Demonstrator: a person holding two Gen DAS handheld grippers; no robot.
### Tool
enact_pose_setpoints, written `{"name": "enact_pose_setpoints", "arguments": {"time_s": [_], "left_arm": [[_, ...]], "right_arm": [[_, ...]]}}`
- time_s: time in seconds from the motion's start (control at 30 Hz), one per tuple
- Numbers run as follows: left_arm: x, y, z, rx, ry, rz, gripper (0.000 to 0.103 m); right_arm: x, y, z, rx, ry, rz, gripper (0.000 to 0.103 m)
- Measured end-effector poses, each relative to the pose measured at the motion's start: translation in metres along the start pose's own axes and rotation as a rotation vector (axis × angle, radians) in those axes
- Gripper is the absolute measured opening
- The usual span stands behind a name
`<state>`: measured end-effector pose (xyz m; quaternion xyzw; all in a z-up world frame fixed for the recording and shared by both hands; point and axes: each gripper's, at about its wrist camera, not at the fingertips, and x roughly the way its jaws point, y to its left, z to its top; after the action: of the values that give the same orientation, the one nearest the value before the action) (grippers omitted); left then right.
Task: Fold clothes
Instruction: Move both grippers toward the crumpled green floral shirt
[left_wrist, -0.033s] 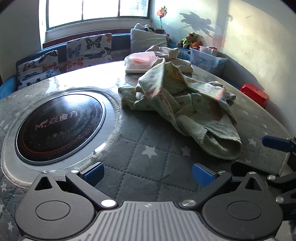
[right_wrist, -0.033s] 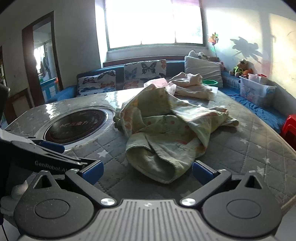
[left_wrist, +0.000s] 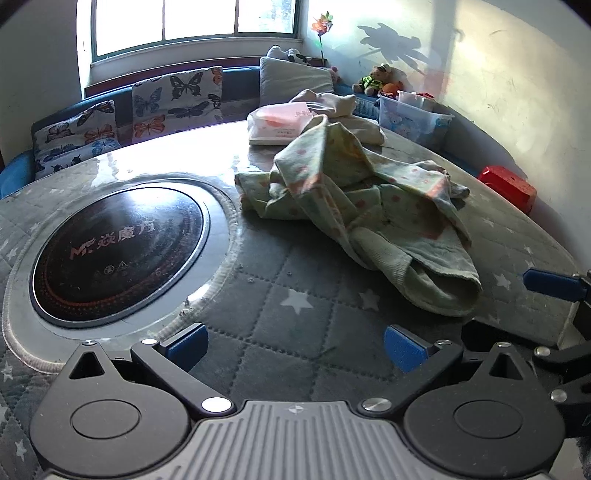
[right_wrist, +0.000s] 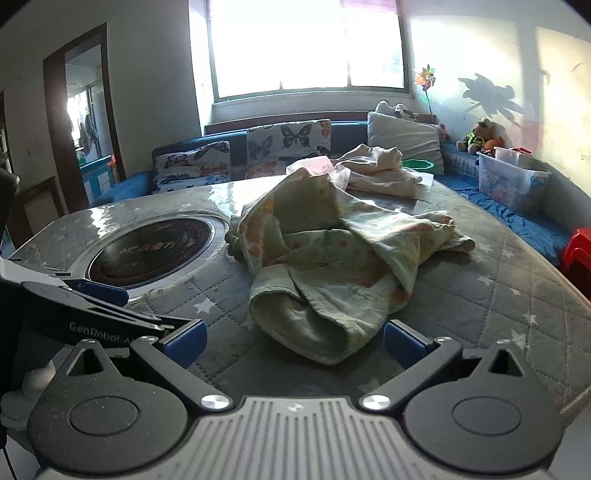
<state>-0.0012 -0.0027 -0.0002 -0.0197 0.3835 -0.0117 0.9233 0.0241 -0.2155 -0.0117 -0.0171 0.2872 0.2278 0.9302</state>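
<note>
A crumpled pale green garment with orange dots (left_wrist: 369, 214) lies in a heap on the quilted grey table (left_wrist: 288, 332). It also shows in the right wrist view (right_wrist: 332, 266), with a ribbed cuff nearest me. My left gripper (left_wrist: 295, 345) is open and empty, low over the table, left of and short of the cuff. My right gripper (right_wrist: 293, 341) is open and empty, its blue pads on either side of the cuff's near end, not touching. A cream garment (right_wrist: 380, 171) lies crumpled at the table's far side.
A round black cooktop (left_wrist: 118, 251) is set into the table at the left. A pink-and-white packet (left_wrist: 280, 123) lies behind the green garment. A sofa with butterfly cushions (right_wrist: 288, 142), a plastic box (right_wrist: 513, 181) and a red stool (right_wrist: 576, 254) surround the table.
</note>
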Motion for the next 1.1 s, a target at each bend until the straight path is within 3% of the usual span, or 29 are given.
{"name": "enact_pose_setpoints", "arguments": {"time_s": [0.2, 0.53, 1.1], "left_arm": [[-0.002, -0.009, -0.003, 0.013, 0.005, -0.013, 0.103], [-0.004, -0.018, -0.006, 0.026, 0.012, -0.028, 0.103], [0.016, -0.013, 0.01, 0.025, 0.05, -0.009, 0.103]], "right_arm": [[-0.012, -0.007, -0.009, 0.019, -0.057, -0.021, 0.103], [-0.023, -0.017, -0.012, 0.074, -0.062, -0.055, 0.103], [0.0, -0.028, -0.005, 0.094, -0.004, -0.072, 0.103]]}}
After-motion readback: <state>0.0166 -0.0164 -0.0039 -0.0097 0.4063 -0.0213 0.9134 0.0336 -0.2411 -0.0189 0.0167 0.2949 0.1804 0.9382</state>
